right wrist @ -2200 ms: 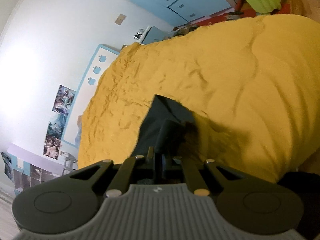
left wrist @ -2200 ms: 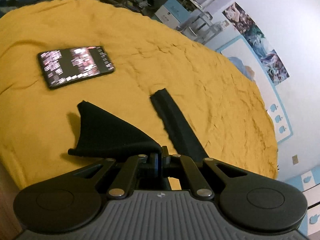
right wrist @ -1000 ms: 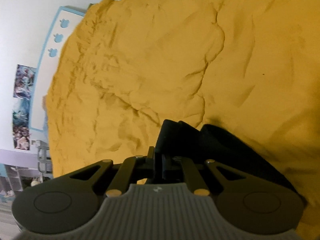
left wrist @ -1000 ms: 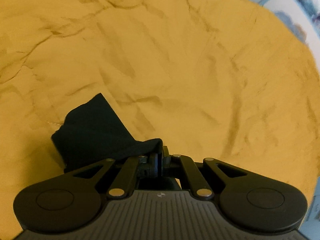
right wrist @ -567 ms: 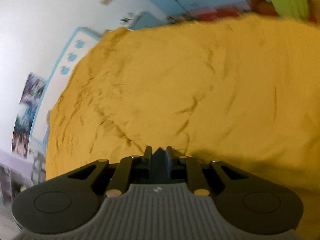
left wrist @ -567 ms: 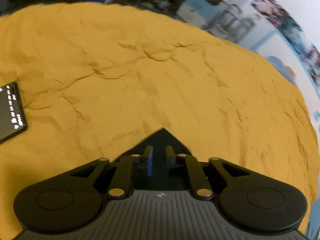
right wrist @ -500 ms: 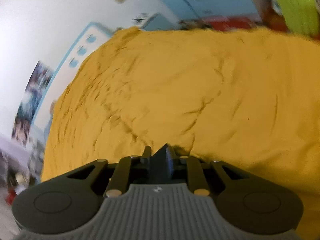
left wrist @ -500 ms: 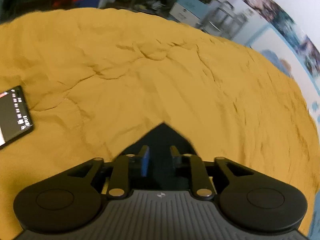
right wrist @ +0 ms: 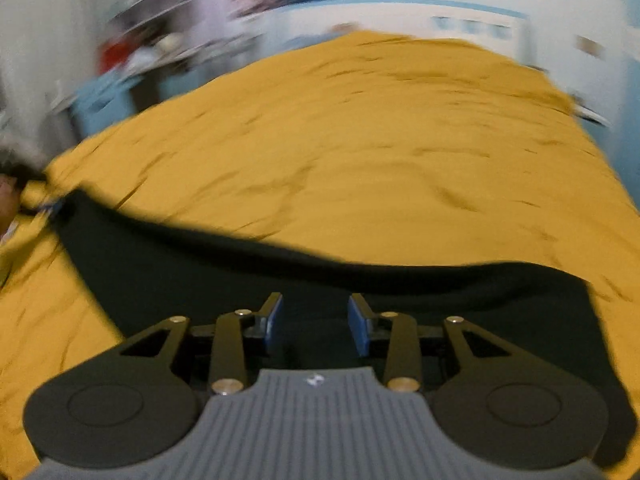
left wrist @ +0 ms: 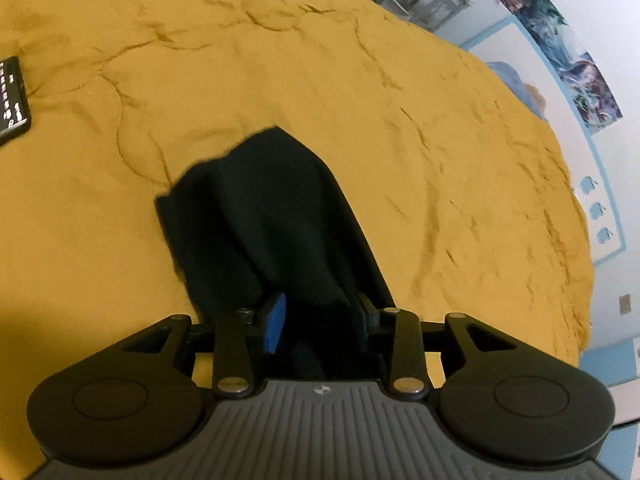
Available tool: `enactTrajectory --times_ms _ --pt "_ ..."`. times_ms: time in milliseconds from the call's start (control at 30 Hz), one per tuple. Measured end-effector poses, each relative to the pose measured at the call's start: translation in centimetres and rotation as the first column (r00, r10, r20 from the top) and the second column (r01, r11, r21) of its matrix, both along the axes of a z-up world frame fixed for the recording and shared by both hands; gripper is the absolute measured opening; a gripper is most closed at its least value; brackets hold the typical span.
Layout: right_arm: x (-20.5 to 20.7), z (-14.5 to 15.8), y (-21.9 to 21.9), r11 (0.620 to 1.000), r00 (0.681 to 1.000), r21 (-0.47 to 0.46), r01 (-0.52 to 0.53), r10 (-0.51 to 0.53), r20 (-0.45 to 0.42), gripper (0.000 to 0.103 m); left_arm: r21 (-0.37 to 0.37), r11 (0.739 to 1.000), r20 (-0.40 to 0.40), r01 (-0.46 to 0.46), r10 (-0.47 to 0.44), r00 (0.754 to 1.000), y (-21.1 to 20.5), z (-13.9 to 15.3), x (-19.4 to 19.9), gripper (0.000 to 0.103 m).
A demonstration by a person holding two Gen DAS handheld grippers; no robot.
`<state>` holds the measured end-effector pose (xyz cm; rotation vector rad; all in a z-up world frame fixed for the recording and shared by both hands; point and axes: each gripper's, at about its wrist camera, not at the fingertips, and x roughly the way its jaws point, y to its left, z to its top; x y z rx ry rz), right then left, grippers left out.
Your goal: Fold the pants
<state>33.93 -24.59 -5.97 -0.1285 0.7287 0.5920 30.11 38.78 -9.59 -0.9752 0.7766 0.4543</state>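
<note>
The black pants lie on the yellow bedspread. In the left wrist view a bunched end of them stretches away from my left gripper, which is open with the cloth lying between and under its fingers. In the right wrist view the pants spread as a wide dark band across the bed, right under my right gripper, which is open and holds nothing. That view is blurred.
A phone with a lit screen lies on the bedspread at the far left. A white wall with posters runs along the bed's far side. Shelves and furniture stand beyond the bed.
Both grippers, shut on the pants a second ago, have opened and let the cloth go. The right gripper has swung round to face along the bed.
</note>
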Motion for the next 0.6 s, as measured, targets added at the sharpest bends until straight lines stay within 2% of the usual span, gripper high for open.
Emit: enactTrajectory --times_ms 67,167,333,433,467,500,533,567,600 --pt "0.2 -0.7 1.8 0.996 0.997 -0.044 -0.083 0.083 0.002 0.032 0.038 0.997 -0.021 0.074 -0.073 0.997 -0.9 0.4 0.3 0.051" --pt "0.1 -1.1 4.1 0.982 0.985 -0.072 -0.175 0.174 -0.020 0.032 0.038 0.994 -0.036 0.106 -0.104 0.994 -1.1 0.2 0.6 0.052" --pt "-2.4 -0.6 5.3 0.961 0.964 -0.074 -0.266 0.266 -0.008 0.034 -0.088 0.995 -0.016 0.045 -0.047 0.999 0.5 -1.7 1.0 0.052" --pt "-3.6 -1.4 6.4 0.949 0.969 -0.203 -0.242 0.248 0.006 0.032 -0.165 0.986 0.012 -0.018 0.020 1.000 1.4 -2.8 0.7 0.052" --pt "-3.8 -1.8 6.6 0.941 0.970 -0.242 -0.236 0.244 0.004 0.024 -0.187 0.982 0.026 -0.036 0.041 0.999 1.6 -3.2 0.7 0.052" --pt "-4.0 -2.3 6.8 0.932 0.970 -0.276 -0.235 0.244 -0.002 0.000 -0.203 0.978 0.029 -0.058 0.065 0.997 1.9 -3.5 0.6 0.051" --pt "-4.2 -2.5 6.9 0.928 0.968 -0.284 -0.240 0.250 -0.003 0.000 -0.216 0.973 0.028 -0.078 0.086 0.996 2.1 -3.8 0.5 0.040" --pt "-4.6 -2.3 6.8 0.928 0.966 -0.279 -0.246 0.257 0.004 0.000 -0.229 0.968 0.019 -0.100 0.107 0.994 2.4 -4.0 0.5 0.002" --pt "-4.9 -2.1 6.6 0.931 0.965 -0.269 -0.248 0.260 0.010 0.000 -0.231 0.967 0.014 -0.109 0.115 0.993 2.7 -3.9 0.5 0.002"
